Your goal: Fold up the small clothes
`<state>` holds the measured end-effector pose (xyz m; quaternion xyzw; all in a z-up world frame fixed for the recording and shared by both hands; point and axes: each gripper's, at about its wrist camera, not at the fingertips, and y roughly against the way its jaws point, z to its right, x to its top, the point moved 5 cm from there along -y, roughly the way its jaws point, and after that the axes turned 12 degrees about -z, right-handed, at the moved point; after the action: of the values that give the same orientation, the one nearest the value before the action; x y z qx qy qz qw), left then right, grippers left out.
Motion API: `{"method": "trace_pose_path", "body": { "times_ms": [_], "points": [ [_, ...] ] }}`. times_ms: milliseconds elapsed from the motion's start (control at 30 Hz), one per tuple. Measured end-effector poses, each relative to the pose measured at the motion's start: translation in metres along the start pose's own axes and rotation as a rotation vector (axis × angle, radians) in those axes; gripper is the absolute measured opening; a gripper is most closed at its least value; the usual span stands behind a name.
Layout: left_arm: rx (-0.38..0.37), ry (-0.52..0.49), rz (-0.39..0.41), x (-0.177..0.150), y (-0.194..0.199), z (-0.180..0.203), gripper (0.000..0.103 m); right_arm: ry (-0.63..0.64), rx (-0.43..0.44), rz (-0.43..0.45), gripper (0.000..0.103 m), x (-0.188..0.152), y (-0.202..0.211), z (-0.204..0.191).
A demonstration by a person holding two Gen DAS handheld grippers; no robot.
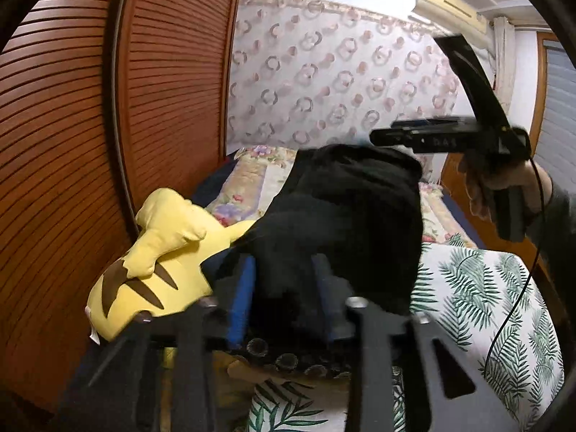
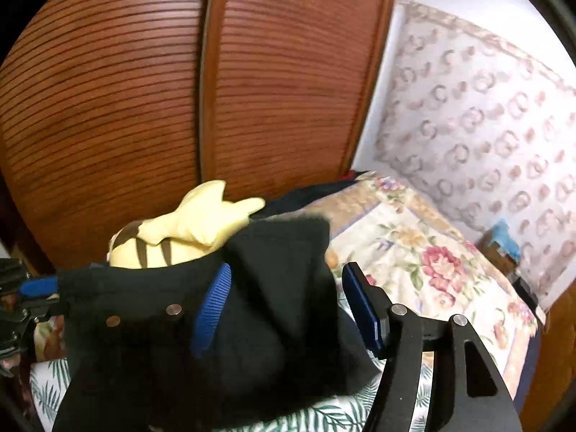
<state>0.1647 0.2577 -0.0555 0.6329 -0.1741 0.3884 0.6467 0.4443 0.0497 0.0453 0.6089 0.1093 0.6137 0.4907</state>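
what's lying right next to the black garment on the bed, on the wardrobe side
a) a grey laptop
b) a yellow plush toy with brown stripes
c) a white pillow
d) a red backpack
b: a yellow plush toy with brown stripes lies against the black garment on the side of the slatted wooden wardrobe doors, and the right wrist view shows it behind the garment too.
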Motion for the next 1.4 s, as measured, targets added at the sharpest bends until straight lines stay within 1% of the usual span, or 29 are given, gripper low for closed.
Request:
{"method": "trace_pose_path", "body": {
  "times_ms": [33, 67, 100, 133, 167, 200, 267, 300, 367, 400, 567, 633, 700, 733, 833, 867, 900, 967, 1000, 1067, 1200, 1400],
  "points": [
    [0.0, -0.005, 0.007, 0.001, 0.005, 0.002, 0.044, -0.016, -0.017, 0.012, 0.067, -0.005, 0.004, 0.008],
    [-0.003, -0.012, 0.013, 0.002, 0.01, 0.007, 0.046, -0.027, -0.028, 0.022, 0.067, -0.012, 0.01, 0.01],
    [-0.009, -0.019, 0.016, 0.003, 0.012, 0.01, 0.057, -0.043, -0.039, 0.033, 0.067, -0.018, 0.016, 0.012],
    [-0.018, -0.031, 0.021, 0.004, 0.016, 0.015, 0.065, -0.064, -0.042, 0.041, 0.067, -0.025, 0.022, 0.016],
    [-0.026, -0.042, 0.028, 0.004, 0.018, 0.019, 0.08, -0.087, -0.039, 0.048, 0.067, -0.034, 0.028, 0.02],
    [-0.03, -0.054, 0.038, 0.004, 0.021, 0.024, 0.082, -0.107, -0.036, 0.055, 0.067, -0.042, 0.034, 0.021],
    [-0.033, -0.084, 0.044, 0.003, 0.023, 0.034, 0.082, -0.152, -0.048, 0.062, 0.068, -0.065, 0.049, 0.022],
    [-0.034, -0.094, 0.041, 0.002, 0.024, 0.039, 0.082, -0.167, -0.051, 0.068, 0.068, -0.073, 0.054, 0.014],
    [-0.035, -0.102, 0.038, 0.0, 0.027, 0.052, 0.082, -0.209, -0.062, 0.071, 0.068, -0.098, 0.066, 0.01],
    [-0.039, -0.109, 0.04, -0.001, 0.029, 0.057, 0.082, -0.224, -0.068, 0.071, 0.068, -0.102, 0.066, 0.002],
    [-0.03, -0.159, 0.048, -0.011, 0.037, 0.09, 0.082, -0.295, -0.109, 0.087, 0.068, -0.143, 0.087, -0.032],
    [-0.029, -0.182, 0.051, -0.016, 0.04, 0.104, 0.082, -0.328, -0.124, 0.1, 0.068, -0.149, 0.102, -0.054],
    [-0.048, -0.198, 0.052, -0.02, 0.043, 0.117, 0.082, -0.356, -0.135, 0.106, 0.068, -0.16, 0.114, -0.066],
    [-0.061, -0.204, 0.052, -0.022, 0.045, 0.123, 0.082, -0.37, -0.151, 0.109, 0.068, -0.166, 0.125, -0.075],
    [-0.087, -0.225, 0.055, -0.027, 0.051, 0.142, 0.082, -0.405, -0.194, 0.128, 0.068, -0.175, 0.14, -0.092],
    [-0.096, -0.236, 0.057, -0.029, 0.053, 0.15, 0.082, -0.417, -0.208, 0.134, 0.07, -0.178, 0.145, -0.099],
    [-0.101, -0.244, 0.06, -0.029, 0.056, 0.156, 0.082, -0.428, -0.221, 0.14, 0.075, -0.181, 0.15, -0.105],
    [-0.112, -0.257, 0.07, -0.03, 0.063, 0.168, 0.082, -0.457, -0.243, 0.16, 0.082, -0.19, 0.161, -0.12],
    [-0.119, -0.261, 0.075, -0.033, 0.066, 0.173, 0.082, -0.473, -0.251, 0.172, 0.084, -0.2, 0.168, -0.129],
    [-0.139, -0.268, 0.084, -0.033, 0.074, 0.183, 0.082, -0.502, -0.28, 0.191, 0.085, -0.209, 0.182, -0.139],
    [-0.155, -0.278, 0.1, -0.035, 0.089, 0.195, 0.082, -0.543, -0.34, 0.218, 0.086, -0.224, 0.205, -0.162],
    [-0.171, -0.287, 0.125, -0.037, 0.111, 0.204, 0.083, -0.59, -0.375, 0.264, 0.086, -0.234, 0.231, -0.19]
  ]
}}
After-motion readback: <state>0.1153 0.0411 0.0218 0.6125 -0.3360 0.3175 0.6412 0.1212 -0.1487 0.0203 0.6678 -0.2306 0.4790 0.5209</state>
